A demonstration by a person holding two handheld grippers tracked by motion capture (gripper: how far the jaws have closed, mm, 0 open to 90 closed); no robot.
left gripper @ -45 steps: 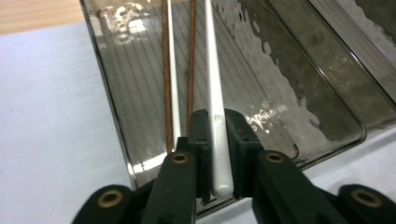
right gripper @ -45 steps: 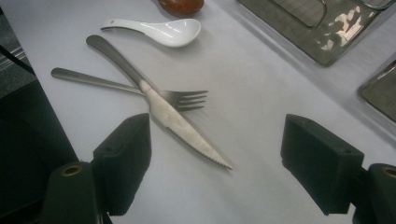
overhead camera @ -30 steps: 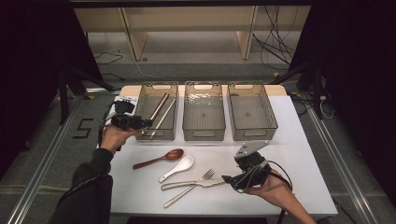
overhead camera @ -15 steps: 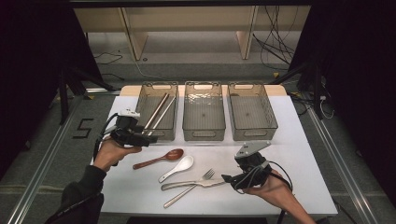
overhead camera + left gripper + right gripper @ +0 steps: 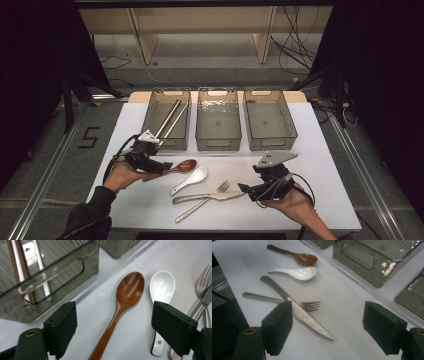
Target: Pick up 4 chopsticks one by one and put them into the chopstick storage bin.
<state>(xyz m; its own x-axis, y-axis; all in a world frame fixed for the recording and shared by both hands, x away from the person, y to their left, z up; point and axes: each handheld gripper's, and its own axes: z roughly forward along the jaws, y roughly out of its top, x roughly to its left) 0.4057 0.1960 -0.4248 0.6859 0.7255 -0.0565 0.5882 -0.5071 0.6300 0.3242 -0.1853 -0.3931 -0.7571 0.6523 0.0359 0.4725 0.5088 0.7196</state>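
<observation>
The left gripper point(image 5: 162, 167) hangs low over the white table point(image 5: 330, 165) with its jaws spread wide, having just been opening, and grips nothing. The wooden spoon point(image 5: 120, 307) lies flat between them, its handle running back under the gripper and its bowl pointing ahead; the pads stand clear of it on both sides. Just beyond its right jaw lies a white ceramic spoon point(image 5: 160, 297). The right gripper point(image 5: 246, 188) is likewise wide open and empty, a serrated knife point(image 5: 309, 320) crossing a fork point(image 5: 287, 301) by its left jaw.
</observation>
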